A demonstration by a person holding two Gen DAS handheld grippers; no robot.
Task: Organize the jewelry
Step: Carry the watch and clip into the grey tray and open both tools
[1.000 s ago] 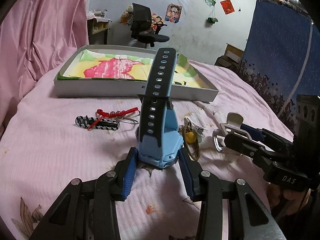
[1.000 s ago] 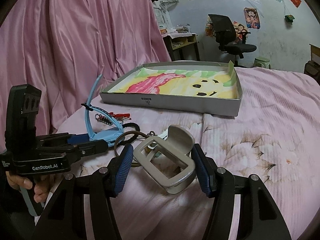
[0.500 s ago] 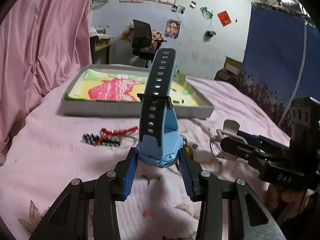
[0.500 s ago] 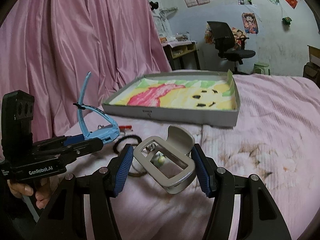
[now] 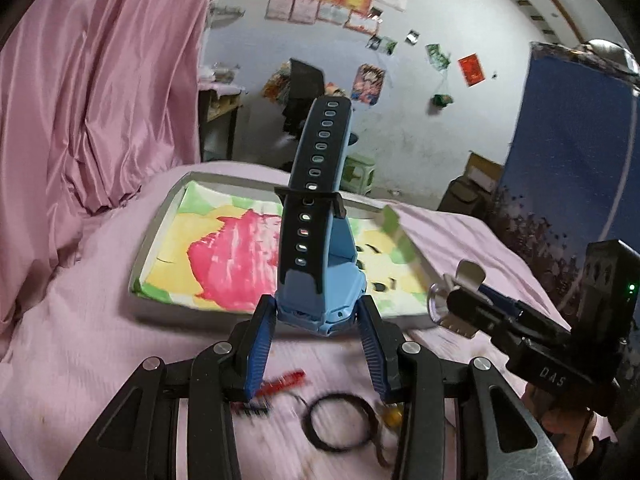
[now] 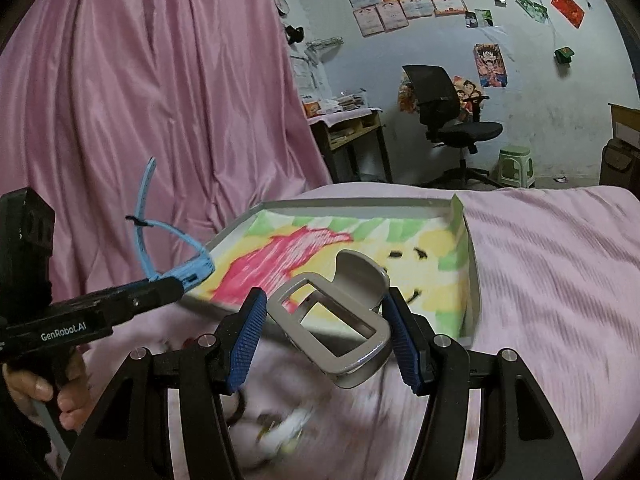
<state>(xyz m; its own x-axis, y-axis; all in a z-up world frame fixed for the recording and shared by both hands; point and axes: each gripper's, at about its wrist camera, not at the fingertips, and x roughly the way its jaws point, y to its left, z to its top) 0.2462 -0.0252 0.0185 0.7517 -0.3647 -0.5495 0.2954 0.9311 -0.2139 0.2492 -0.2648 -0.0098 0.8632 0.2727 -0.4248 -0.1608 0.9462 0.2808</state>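
Note:
My left gripper (image 5: 316, 330) is shut on a blue watch (image 5: 322, 248), its dark strap standing straight up above the bed. My right gripper (image 6: 324, 332) is shut on a grey hair clip (image 6: 340, 320). Both are lifted, close to the near edge of a grey tray (image 5: 138, 268) lined with a yellow, pink and green drawing. In the right wrist view the same watch (image 6: 176, 256) hangs at the left in front of the tray (image 6: 474, 280). In the left wrist view the clip (image 5: 460, 296) shows at the right.
Left on the pink bedspread below my left gripper are a black hair tie (image 5: 340, 420), a red cord piece (image 5: 284, 380) and a yellow bead (image 5: 394, 418). Pink curtains (image 6: 160, 100) hang left. An office chair (image 6: 448, 108), a green stool (image 6: 516, 166) and a blue panel (image 5: 568, 160) stand beyond.
Both grippers have risen and moved forward toward the tray, each keeping its hold. The loose items on the bed have dropped to the bottom of both views.

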